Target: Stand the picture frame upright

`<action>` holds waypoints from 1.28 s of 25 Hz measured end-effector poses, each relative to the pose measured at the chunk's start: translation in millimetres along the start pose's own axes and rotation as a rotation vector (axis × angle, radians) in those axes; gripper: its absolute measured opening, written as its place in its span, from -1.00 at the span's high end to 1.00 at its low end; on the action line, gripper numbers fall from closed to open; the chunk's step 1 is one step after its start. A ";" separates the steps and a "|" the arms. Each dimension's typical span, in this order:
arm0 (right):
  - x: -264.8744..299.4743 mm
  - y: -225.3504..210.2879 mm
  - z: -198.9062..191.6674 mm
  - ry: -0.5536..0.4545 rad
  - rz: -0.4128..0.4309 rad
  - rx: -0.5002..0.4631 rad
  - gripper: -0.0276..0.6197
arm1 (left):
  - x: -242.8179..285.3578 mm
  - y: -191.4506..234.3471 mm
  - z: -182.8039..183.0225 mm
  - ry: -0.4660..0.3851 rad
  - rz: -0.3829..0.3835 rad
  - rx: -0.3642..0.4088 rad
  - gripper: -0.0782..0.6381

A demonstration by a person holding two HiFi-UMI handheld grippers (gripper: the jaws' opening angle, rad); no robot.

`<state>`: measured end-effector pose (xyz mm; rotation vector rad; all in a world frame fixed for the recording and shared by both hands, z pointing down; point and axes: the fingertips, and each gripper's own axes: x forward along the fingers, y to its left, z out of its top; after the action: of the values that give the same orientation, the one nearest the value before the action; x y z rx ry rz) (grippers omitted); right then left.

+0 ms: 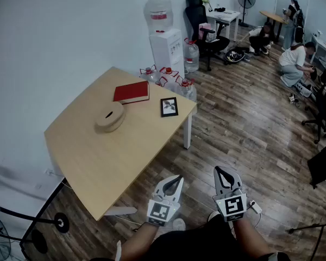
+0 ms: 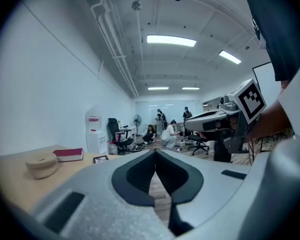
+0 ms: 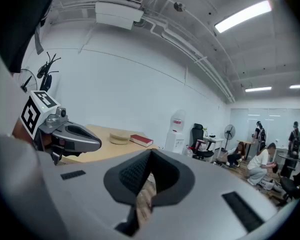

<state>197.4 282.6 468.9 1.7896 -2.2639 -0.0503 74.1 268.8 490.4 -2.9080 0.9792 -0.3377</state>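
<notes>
A small black picture frame (image 1: 169, 106) lies flat near the far right corner of the light wooden table (image 1: 98, 162); in the left gripper view the frame (image 2: 100, 158) shows far off, beyond the jaws. My left gripper (image 1: 179, 178) (image 2: 155, 152) is shut with nothing in it and hangs off the table's near edge, over the floor. My right gripper (image 1: 219, 171) (image 3: 150, 152) is beside it on the right, shut and holding nothing. Both are well short of the frame.
A red book (image 1: 131, 92) and a round beige holder (image 1: 110, 116) sit on the table left of the frame. Water bottles (image 1: 171, 79) and a dispenser (image 1: 166, 45) stand behind the table's far corner. People crouch on the wooden floor at the far right.
</notes>
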 end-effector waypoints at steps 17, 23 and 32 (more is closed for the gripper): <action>-39.0 6.6 27.0 -0.074 0.073 0.035 0.89 | -33.1 -9.9 4.8 -0.037 0.042 -0.130 0.79; -23.4 12.1 36.2 -0.066 0.054 0.160 0.89 | -40.9 15.9 -1.1 -0.059 0.022 -0.124 0.79; 26.9 18.8 37.1 -0.059 0.087 0.200 0.89 | -29.1 56.5 -11.9 -0.053 0.015 -0.182 0.79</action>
<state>165.6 256.5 441.3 1.8032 -2.4623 0.1470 15.5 241.5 489.8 -3.0504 1.0762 -0.1780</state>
